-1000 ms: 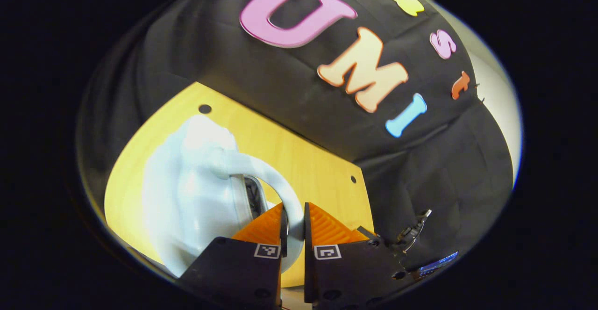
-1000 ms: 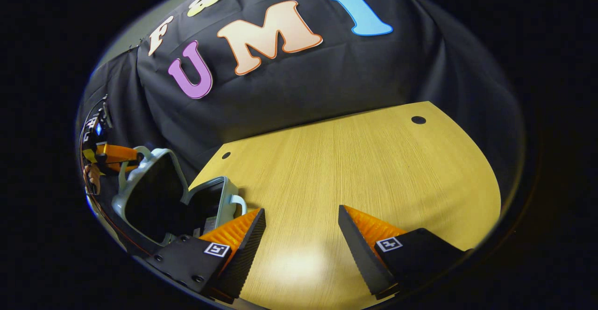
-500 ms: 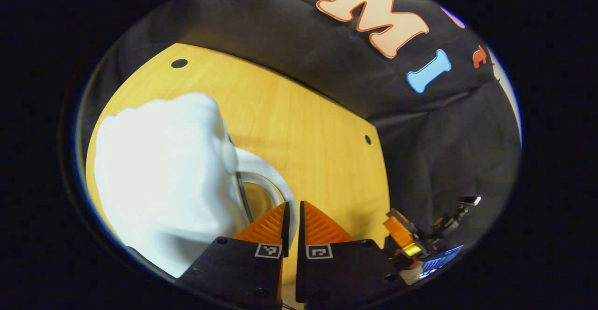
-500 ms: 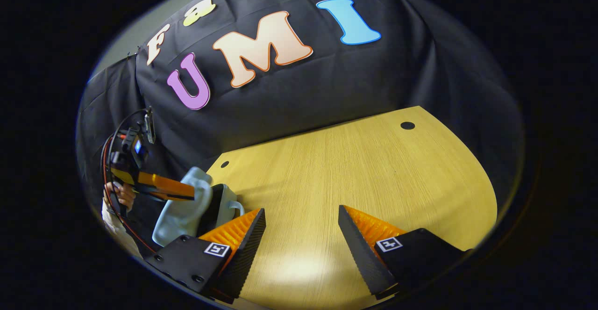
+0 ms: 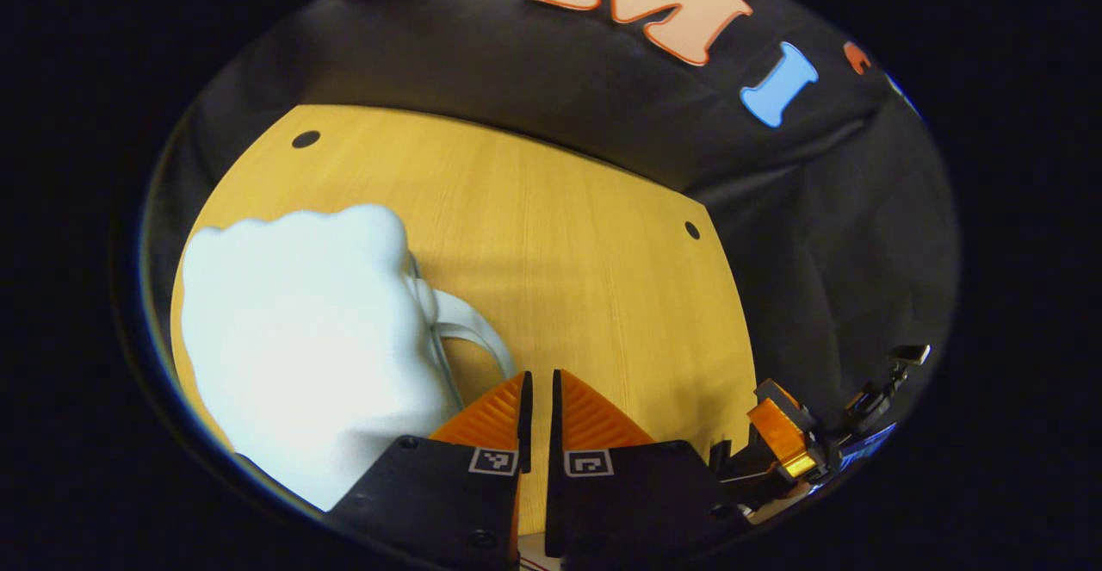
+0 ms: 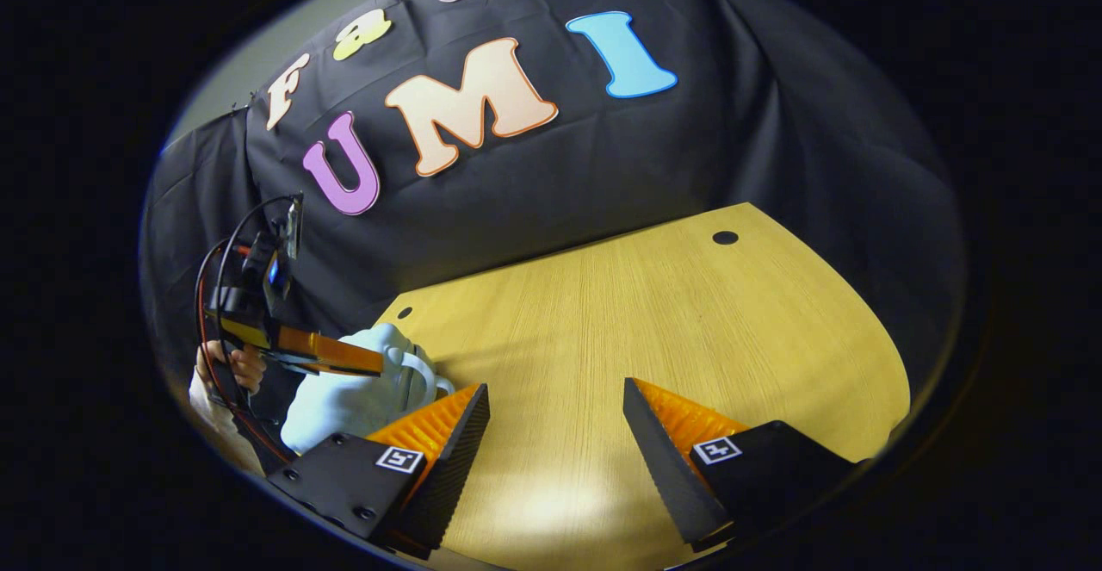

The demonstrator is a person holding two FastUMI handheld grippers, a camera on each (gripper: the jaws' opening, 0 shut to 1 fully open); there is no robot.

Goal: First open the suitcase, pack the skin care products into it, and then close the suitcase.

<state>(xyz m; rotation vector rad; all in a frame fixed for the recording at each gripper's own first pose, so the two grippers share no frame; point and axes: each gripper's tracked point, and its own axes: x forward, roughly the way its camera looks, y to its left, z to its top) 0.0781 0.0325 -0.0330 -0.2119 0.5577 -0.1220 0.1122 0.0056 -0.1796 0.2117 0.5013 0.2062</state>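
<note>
The pale blue suitcase (image 5: 301, 338) lies closed on the wooden table (image 5: 560, 235), its lid down on the base. Its curved handle (image 5: 469, 330) sticks out to the right and ends just beside my left gripper's left finger. My left gripper (image 5: 538, 381) is shut, and only wood shows through the thin slit between its fingers. In the right gripper view the suitcase (image 6: 344, 399) sits at the table's left end, with the left gripper (image 6: 370, 366) lying across its top. My right gripper (image 6: 555, 407) hangs open over bare table (image 6: 689, 321), holding nothing. The suitcase's contents are hidden.
A hand (image 6: 228, 364) holds the left gripper at the table's left end, and cables loop above it. The right gripper (image 5: 779, 433) shows at the lower right of the left gripper view. Black cloth walls stand behind the table. Wood stretches wide to the right of the suitcase.
The suitcase lid has swung down from wide open to closed, drawn by the left gripper on its handle. The handle has slipped out from between the left fingers. The right gripper barely moved.
</note>
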